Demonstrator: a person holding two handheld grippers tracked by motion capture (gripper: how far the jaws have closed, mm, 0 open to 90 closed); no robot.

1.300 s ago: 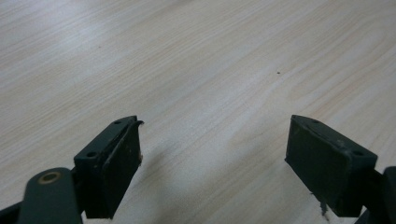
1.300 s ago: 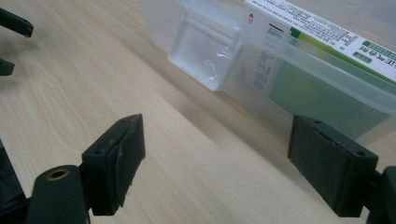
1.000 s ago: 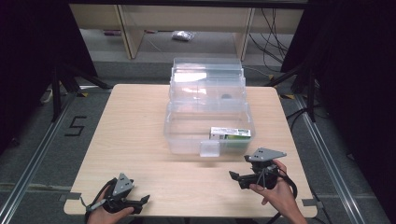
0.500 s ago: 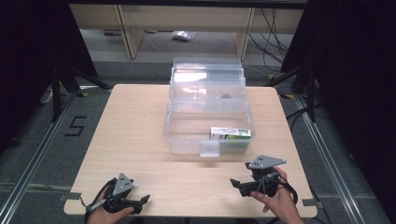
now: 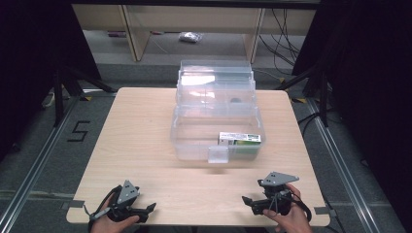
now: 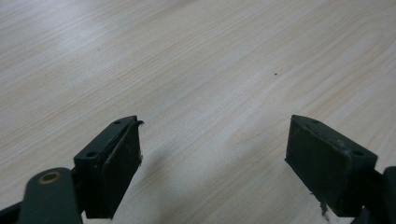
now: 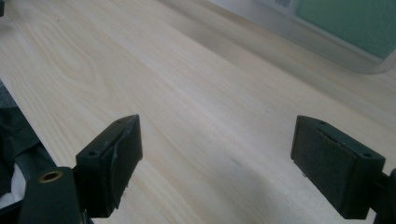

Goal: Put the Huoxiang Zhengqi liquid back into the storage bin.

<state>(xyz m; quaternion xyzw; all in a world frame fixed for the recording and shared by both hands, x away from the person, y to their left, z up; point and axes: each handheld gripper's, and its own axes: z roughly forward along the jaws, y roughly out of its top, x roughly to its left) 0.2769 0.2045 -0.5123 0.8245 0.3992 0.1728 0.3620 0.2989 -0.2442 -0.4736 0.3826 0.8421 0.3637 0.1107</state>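
A clear plastic storage box [image 5: 194, 131] stands at the middle of the wooden table [image 5: 136, 126], its lid raised at the back. Inside it, at the front right, lies a green and white carton [image 5: 239, 140]. My left gripper [image 5: 148, 209] rests at the near left edge, open, jaws pointing right over bare wood [image 6: 212, 163]. At the near right edge my right gripper [image 5: 248, 205] is held open, jaws pointing left, apart from the box. In the right gripper view, the open right gripper [image 7: 215, 163] holds nothing, and the box corner with the carton [image 7: 345, 23] sits top right.
Black frame posts stand at both sides of the table. A "5" mark [image 5: 77, 131] is on the floor to the left. Behind the table are shelf legs, cables and a small bag [image 5: 189, 36] on the floor.
My right gripper has drawn back from the box toward the near table edge. The left gripper has stayed in place.
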